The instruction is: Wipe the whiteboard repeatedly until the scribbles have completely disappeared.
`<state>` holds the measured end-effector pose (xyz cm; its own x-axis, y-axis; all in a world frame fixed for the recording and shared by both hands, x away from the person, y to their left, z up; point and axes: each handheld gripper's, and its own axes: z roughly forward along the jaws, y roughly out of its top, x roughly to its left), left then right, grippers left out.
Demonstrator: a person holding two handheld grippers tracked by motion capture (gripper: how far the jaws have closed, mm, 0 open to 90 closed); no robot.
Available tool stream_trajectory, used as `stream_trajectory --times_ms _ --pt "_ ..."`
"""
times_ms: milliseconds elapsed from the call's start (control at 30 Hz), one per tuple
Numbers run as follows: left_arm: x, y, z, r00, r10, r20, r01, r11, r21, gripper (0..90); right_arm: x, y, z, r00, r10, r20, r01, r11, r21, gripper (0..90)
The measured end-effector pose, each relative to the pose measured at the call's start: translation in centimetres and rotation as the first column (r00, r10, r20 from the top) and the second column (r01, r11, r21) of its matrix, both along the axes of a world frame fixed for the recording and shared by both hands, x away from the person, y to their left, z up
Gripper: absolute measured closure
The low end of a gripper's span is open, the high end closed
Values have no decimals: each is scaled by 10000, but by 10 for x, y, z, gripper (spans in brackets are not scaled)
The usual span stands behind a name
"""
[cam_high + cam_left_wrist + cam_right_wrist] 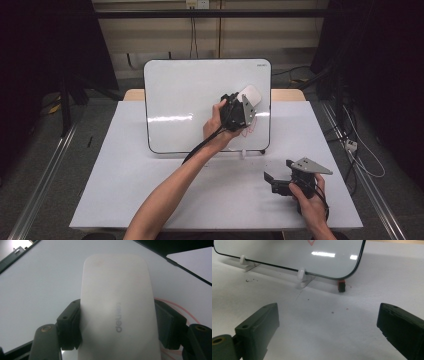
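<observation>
Most of the eraser is hidden in the high view behind the left claw and the hand around it; only its white rounded end shows, against the upper right part of the whiteboard. In the left gripper view the eraser is clamped between the two black jaws, which press on its long sides; its near end is cut off at the bottom edge, and the grey lettering on it is too blurred to read. Faint red marks on the board peek out just under the claw, mostly covered. The right claw sits low over the desk, well apart from the board, jaws spread wide with nothing between them. The whiteboard leans on small white clips; a small red and black thing lies at its corner, too small to identify. The desk is white, and the room around it is dark, with cables on the floor.
</observation>
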<state>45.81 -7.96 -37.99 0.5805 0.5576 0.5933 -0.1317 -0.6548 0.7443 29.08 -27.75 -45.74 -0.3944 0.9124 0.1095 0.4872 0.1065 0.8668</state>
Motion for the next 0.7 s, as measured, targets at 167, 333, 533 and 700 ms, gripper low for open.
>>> stream_trajectory --times_ms 167,333,533,700 --pt "-6 0 -7 9999 -100 -30 100 9999 100 311 0 1 0 10000 2 -17 -2 10000 -12 42" --pt "-13 -1 -14 9998 -169 -63 171 9994 305 311 1 1 0 10000 37 -11 -37 10000 -37 42" --pt "-20 -1 -20 9997 -242 -70 244 9988 421 311 1 2 0 10000 51 -36 -51 10000 -30 42" --pt "-29 -4 -29 9996 -289 -70 293 9975 647 311 2 1 0 10000 -4 -93 4 10000 5 41"
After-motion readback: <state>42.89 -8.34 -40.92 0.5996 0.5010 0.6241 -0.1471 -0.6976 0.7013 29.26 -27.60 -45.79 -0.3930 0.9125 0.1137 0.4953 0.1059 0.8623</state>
